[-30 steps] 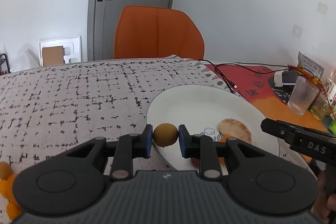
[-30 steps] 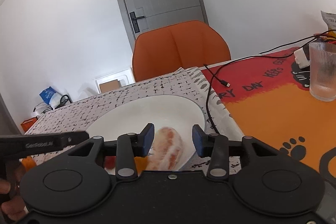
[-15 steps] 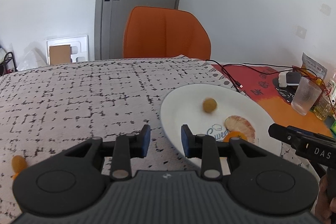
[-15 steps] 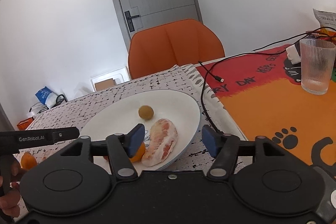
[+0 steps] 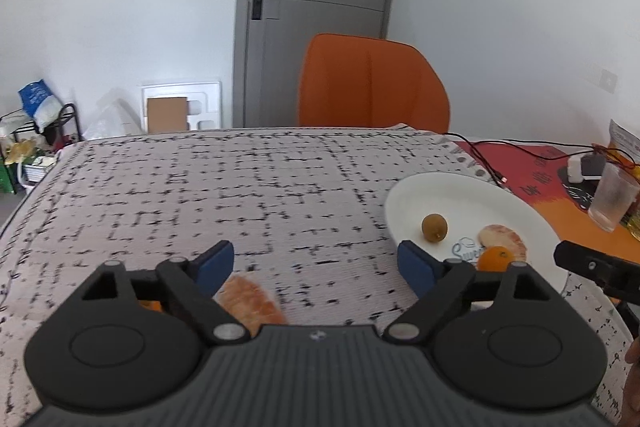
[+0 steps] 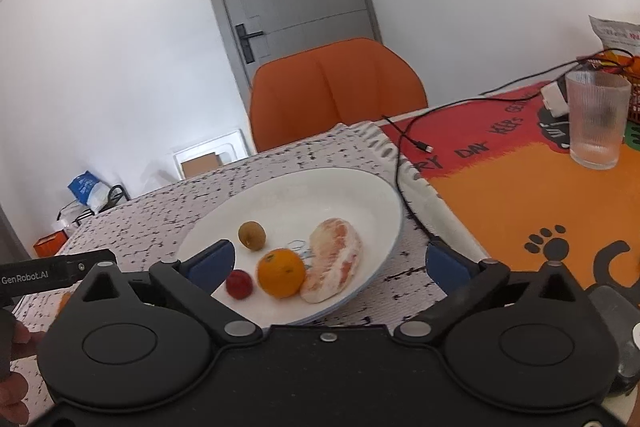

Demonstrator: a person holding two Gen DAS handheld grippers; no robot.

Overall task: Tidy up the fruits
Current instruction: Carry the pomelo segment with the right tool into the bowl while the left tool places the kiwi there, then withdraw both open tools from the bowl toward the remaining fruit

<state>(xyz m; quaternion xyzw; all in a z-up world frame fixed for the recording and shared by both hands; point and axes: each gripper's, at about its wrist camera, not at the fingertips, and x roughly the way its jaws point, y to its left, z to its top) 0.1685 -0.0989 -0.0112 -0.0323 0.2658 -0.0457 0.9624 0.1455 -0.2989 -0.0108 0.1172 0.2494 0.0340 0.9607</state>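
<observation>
Four fruits lie on the white plate (image 6: 372, 195): one brown longan (image 6: 251, 235), one orange (image 6: 281, 272), one red fruit (image 6: 239, 283), one peeled pomelo segment (image 6: 334, 259). Another pomelo piece (image 5: 250, 303) lies on the patterned cloth (image 5: 224, 199) near the left gripper (image 5: 316, 263), which gapes wide, empty. The right gripper (image 6: 326, 263) likewise. A glass (image 6: 596, 119) and cable (image 6: 404, 155) stand aside.

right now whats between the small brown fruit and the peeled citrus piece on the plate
Mostly bare white plate, seen in the right wrist view. The small brown fruit and the peeled citrus piece lie apart; the orange sits just nearer the camera, beside the peeled piece.
</observation>
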